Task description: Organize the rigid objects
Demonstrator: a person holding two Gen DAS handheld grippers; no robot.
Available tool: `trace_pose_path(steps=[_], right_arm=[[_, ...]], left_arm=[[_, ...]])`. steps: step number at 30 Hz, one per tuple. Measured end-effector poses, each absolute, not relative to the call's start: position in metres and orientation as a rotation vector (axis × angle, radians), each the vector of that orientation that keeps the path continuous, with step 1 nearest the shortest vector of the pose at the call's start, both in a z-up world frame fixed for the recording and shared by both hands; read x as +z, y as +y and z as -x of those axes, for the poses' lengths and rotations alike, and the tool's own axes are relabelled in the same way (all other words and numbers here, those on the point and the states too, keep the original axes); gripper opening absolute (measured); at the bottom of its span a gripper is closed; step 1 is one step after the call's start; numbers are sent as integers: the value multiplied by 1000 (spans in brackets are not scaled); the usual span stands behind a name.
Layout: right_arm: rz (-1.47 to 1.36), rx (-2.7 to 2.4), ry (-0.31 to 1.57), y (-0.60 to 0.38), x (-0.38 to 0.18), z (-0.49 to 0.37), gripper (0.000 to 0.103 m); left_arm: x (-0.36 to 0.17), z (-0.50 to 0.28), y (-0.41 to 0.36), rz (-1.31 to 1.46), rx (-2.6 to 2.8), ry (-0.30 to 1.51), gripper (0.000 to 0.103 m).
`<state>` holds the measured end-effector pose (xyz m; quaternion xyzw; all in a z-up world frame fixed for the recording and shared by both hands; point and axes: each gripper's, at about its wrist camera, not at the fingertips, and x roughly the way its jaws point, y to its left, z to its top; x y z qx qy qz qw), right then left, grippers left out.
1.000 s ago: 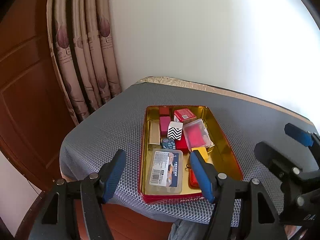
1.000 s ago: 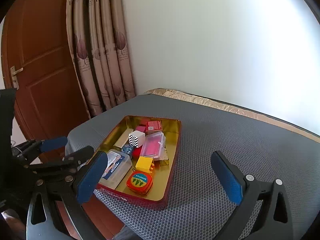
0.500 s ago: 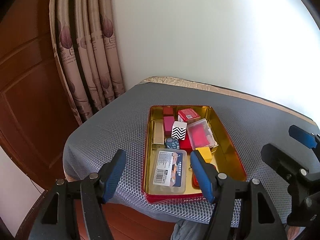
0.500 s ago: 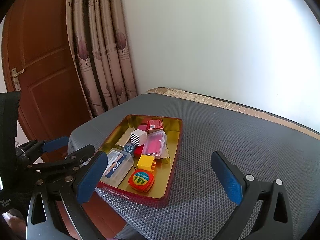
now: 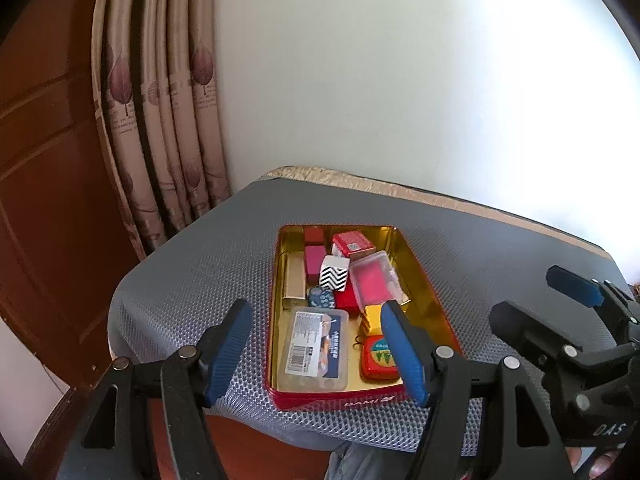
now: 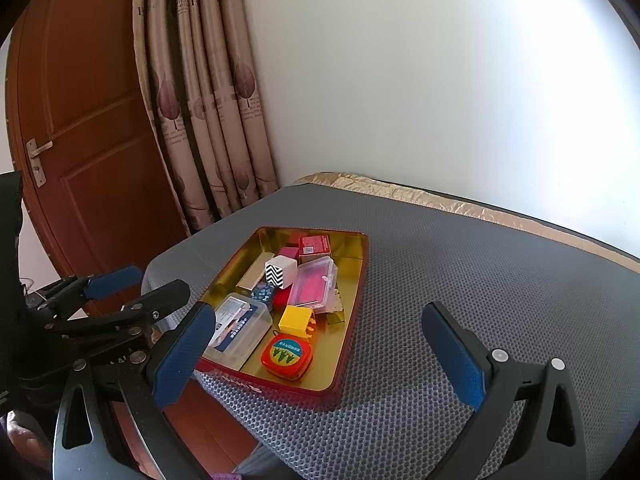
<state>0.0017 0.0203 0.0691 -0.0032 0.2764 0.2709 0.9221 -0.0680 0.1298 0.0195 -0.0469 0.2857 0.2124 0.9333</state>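
A red tin with a gold inside (image 5: 416, 264) (image 6: 356, 312) sits near the front left corner of the grey mat. It holds several small things: a clear plastic case (image 5: 316, 350) (image 6: 240, 326), a zigzag-patterned box (image 5: 334, 274) (image 6: 280, 272), a pink clear case (image 5: 372, 282) (image 6: 314, 284), a yellow block (image 6: 296, 319), a round red tape measure (image 6: 286, 356) (image 5: 380, 358), and a red box (image 5: 352, 243). My left gripper (image 5: 316, 354) is open and empty, held above the tin's near end. My right gripper (image 6: 320, 352) is open and empty, above the tin's right near corner.
The grey mesh mat (image 6: 480, 280) covers the table and is bare to the right of the tin. A patterned curtain (image 6: 208, 120) and a wooden door (image 6: 80, 128) stand at the left. A white wall is behind. The table's front edge drops off just below the tin.
Both views have shifted slightly, and the tin now sits a little nearer the middle of each view. Both grippers stay open and empty.
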Motion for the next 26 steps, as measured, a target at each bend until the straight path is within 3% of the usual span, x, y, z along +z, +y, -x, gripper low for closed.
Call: trace_pose_path(steps=[3, 5, 14, 26], right_arm=[[6, 558, 560, 20, 71, 0, 103], [5, 562, 557, 19, 72, 1, 103], [7, 562, 554, 19, 73, 2, 103], [-11, 557, 584, 6, 72, -5, 103]], left_arm=[[22, 69, 126, 92, 407, 575, 69], [23, 69, 124, 83, 413, 579, 78], [20, 73, 130, 113, 415, 565, 91], [15, 70, 126, 54, 483, 578, 91]])
